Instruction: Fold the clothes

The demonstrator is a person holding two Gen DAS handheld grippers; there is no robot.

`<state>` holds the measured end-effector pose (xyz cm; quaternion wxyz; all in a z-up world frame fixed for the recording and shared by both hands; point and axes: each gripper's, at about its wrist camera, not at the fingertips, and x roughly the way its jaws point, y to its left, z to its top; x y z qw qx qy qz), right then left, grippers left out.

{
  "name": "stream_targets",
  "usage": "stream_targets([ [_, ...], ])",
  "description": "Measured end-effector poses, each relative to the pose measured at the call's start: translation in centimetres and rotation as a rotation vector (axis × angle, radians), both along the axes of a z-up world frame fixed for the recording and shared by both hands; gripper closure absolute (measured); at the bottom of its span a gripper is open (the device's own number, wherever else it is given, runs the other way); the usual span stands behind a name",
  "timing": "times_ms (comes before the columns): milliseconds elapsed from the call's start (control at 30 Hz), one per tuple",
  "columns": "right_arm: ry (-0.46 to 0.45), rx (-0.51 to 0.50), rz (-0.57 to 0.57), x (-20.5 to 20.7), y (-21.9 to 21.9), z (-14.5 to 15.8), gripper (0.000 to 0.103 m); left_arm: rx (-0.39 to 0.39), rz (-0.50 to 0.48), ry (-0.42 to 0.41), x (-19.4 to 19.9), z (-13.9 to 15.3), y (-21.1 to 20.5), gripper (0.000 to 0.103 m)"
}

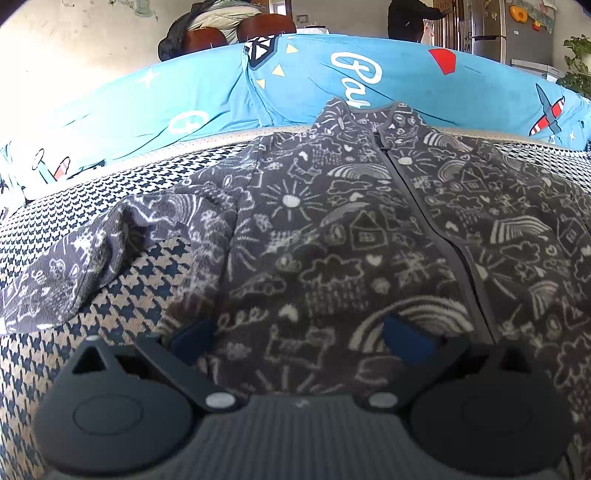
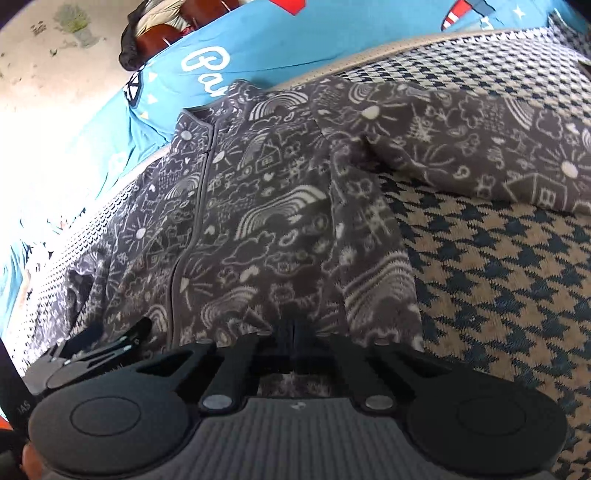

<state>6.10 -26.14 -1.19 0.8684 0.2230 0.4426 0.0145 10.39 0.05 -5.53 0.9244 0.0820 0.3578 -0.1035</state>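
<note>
While the houndstooth cover (image 1: 110,306) spreads beneath both tools, the grey doodle-print jacket (image 1: 332,229) lies flat ahead of them, zipped. Left gripper (image 1: 299,334) hovers spread over its hem; right gripper (image 2: 293,332) is pinched onto that hem.

This is a home living room. A houndstooth-covered sofa seat (image 1: 122,295) fills the foreground, a blue cartoon-print blanket (image 1: 369,85) drapes its back at twelve o'clock, and a steel refrigerator (image 1: 491,29) with magnets and a houseplant (image 1: 578,62) stand at two o'clock.
</note>
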Motion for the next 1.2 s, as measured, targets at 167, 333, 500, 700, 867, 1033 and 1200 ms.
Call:
stream_targets([
  [167,-0.005,0.006,-0.003,-0.1,-0.1,-0.3,0.103,0.006,0.002,0.000,-0.1,0.0,-0.1,0.000],
  [333,-0.001,0.006,-0.002,0.0,-0.1,-0.3,0.103,0.010,0.002,0.001,0.0,0.0,-0.2,0.000],
  [500,0.002,-0.010,0.012,0.2,0.1,-0.3,0.103,0.034,0.011,0.032,0.3,0.5,-0.6,0.000],
  [700,0.003,0.016,0.014,0.2,-0.3,-0.6,0.103,0.030,0.027,0.055,-0.5,2.2,-1.1,0.000],
  [867,-0.001,0.016,0.015,0.1,-0.2,-0.6,0.103,-0.006,0.005,0.047,-2.3,3.2,-1.8,0.000],
  [1033,-0.007,0.041,0.007,-0.1,-0.6,-0.7,0.103,-0.040,-0.017,0.053,-4.2,3.7,-2.6,0.000],
  [1200,-0.012,0.045,0.011,-0.1,-0.6,-0.7,0.103,-0.002,-0.033,0.058,-5.4,2.2,-2.7,0.000],
])
